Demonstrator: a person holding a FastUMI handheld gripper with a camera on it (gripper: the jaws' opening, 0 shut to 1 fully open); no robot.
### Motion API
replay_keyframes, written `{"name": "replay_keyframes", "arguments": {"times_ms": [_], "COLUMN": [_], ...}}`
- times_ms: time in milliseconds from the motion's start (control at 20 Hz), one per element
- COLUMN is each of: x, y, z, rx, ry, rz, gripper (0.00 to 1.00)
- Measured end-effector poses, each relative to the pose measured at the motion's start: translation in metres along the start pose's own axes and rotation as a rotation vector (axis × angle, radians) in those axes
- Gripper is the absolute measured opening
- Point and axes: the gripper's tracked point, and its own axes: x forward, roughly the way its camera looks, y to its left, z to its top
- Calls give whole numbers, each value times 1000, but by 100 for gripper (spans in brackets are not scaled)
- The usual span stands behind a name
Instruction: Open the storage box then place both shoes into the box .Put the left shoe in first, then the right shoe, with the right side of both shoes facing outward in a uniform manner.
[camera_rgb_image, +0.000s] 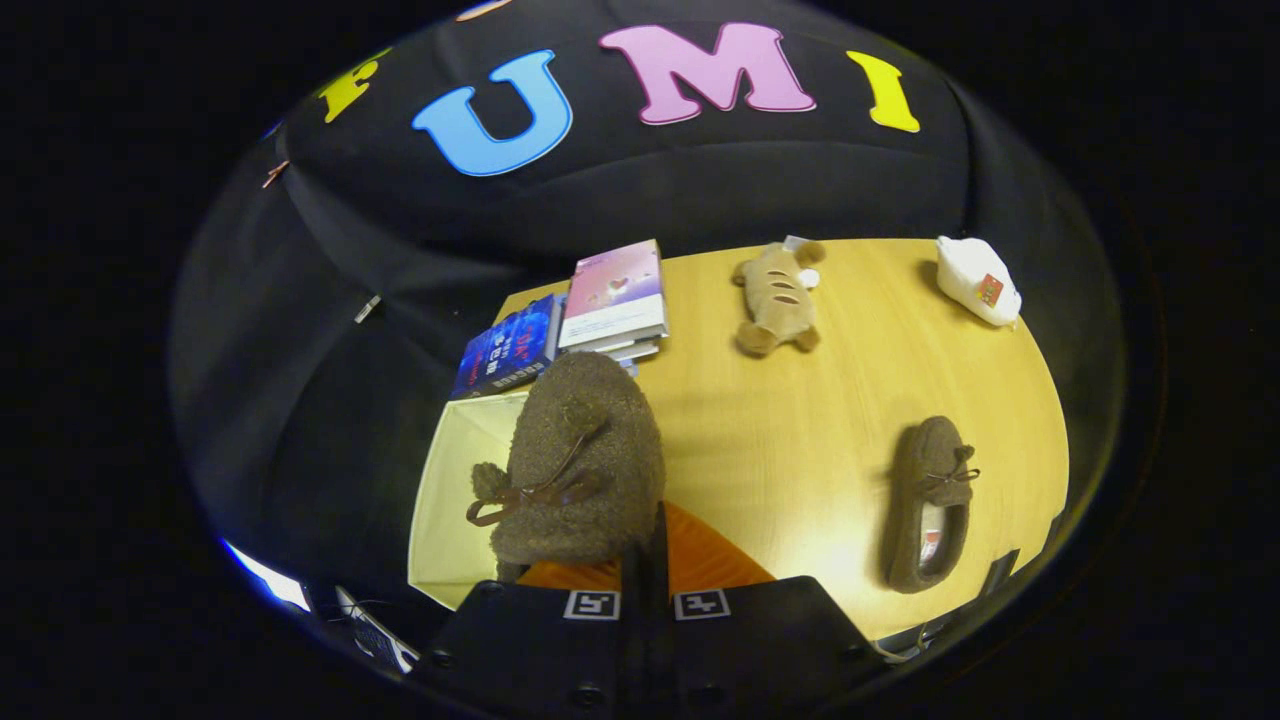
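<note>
My gripper (645, 560) is shut on a fuzzy brown shoe (580, 460) with a dark bow, which hangs toe away from me just ahead of the fingers. The shoe is held over the open pale yellow storage box (450, 500) standing at the table's left edge; the shoe hides much of the box's inside. An orange flap (710, 560) of the box shows just right of the shoe, by the fingers. The second brown shoe (930, 505) lies on the wooden table (800, 420) far to the right, opening up, toe pointing away.
Beyond the box lie a blue book (505, 345) and a stack with a pink-covered book (613, 295). A tan plush toy (778, 297) rests at the back middle and a white packet (978, 280) at the back right. The booth's black cloth surrounds the table.
</note>
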Motion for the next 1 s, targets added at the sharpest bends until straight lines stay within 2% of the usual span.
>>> {"name": "replay_keyframes", "arguments": {"times_ms": [250, 450, 750, 900, 1000], "x": [17, 44, 84, 95, 99], "y": [66, 103, 129, 140, 150], "z": [-7, -24, -43, -50, -55], "rx": [0, -6, 4, 9, 17], "ry": [42, 91, 142, 164, 180], "rz": [38, 25, -1, 20, 63], "gripper": [5, 5, 5, 6, 8]}}
